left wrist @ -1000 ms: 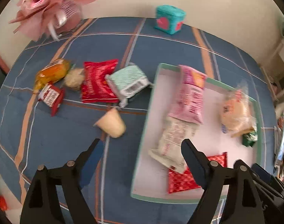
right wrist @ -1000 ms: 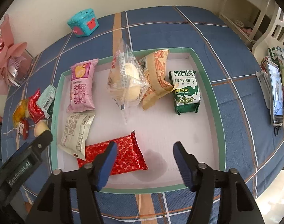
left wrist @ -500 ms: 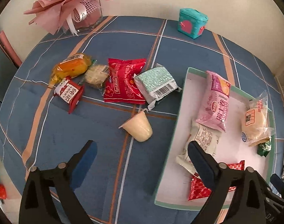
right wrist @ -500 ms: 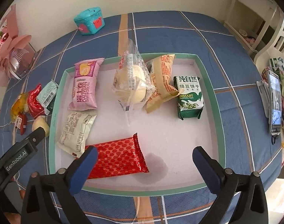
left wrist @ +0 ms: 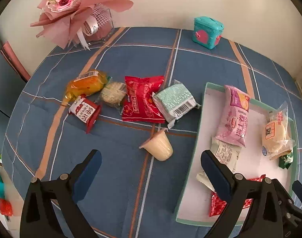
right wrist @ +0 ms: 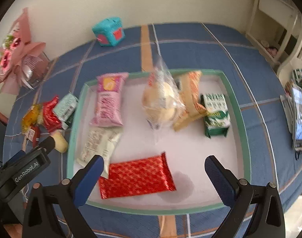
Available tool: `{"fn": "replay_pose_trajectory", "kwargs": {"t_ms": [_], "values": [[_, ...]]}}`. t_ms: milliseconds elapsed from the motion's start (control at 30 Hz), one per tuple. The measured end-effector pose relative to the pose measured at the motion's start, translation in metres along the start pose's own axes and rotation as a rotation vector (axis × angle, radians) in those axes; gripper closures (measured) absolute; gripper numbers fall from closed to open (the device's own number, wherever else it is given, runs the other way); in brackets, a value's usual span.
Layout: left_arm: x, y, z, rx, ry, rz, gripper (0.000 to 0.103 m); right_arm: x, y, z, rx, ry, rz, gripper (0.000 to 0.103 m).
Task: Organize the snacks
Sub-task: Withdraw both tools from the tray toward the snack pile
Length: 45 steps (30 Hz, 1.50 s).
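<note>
Cream-coloured, the small plastic pudding cup (left wrist: 158,147) lies tipped on the blue plaid tablecloth (left wrist: 115,178), just beside the shallow green-rimmed white tray (left wrist: 190,170). Both the left gripper (left wrist: 151,164) and the right gripper (right wrist: 154,168) hang released and empty. Best lower the left gripper squarely over the cup's sides, pinching gently lest it roll.

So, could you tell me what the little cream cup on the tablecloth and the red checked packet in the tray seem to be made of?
The cream cup looks like thin smooth plastic, slightly translucent, with a flat sealed lid; it lies on its side. The red checked packet looks like glossy metallised film: it glints and has crimped ends, though blur leaves that open.
</note>
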<state>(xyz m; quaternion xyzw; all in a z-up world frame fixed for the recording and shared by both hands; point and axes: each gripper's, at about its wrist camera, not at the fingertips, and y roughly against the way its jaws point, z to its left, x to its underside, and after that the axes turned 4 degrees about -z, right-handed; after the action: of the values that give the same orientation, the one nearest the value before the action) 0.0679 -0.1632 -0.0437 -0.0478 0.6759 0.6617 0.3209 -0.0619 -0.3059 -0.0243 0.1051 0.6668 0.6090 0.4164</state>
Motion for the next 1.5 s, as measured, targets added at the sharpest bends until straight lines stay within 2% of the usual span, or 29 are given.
{"fn": "replay_pose_trajectory", "kwargs": {"t_ms": [133,200,333,467,600,933,1233,1367,1500], "values": [[-0.002,0.001,0.008,-0.016,0.026,-0.004,0.003,0.000,0.003,0.011,-0.003,0.026,-0.036,0.000],[-0.003,0.001,0.011,-0.049,0.030,-0.008,0.003,-0.002,0.002,0.016,-0.029,0.029,-0.043,0.000],[-0.008,0.003,0.024,-0.064,0.047,-0.033,0.003,-0.004,0.000,0.032,-0.092,0.039,-0.046,0.000],[-0.013,0.003,0.044,-0.095,0.058,-0.047,0.003,-0.004,-0.001,0.050,-0.119,0.052,-0.066,0.000],[-0.016,0.002,0.066,-0.095,0.078,-0.058,0.003,-0.006,0.001,0.067,-0.153,0.052,-0.096,0.000],[-0.025,-0.002,0.117,-0.133,0.141,-0.115,0.003,-0.009,0.002,0.126,-0.179,0.168,-0.199,0.000],[-0.043,-0.010,0.129,-0.135,0.187,-0.146,0.003,-0.029,-0.004,0.144,-0.200,0.206,-0.187,0.000],[-0.053,-0.016,0.126,-0.113,0.196,-0.141,0.003,-0.041,-0.009,0.146,-0.235,0.196,-0.162,0.000],[-0.065,-0.018,0.118,-0.084,0.185,-0.145,0.003,-0.051,-0.015,0.151,-0.230,0.222,-0.128,0.000]]}}
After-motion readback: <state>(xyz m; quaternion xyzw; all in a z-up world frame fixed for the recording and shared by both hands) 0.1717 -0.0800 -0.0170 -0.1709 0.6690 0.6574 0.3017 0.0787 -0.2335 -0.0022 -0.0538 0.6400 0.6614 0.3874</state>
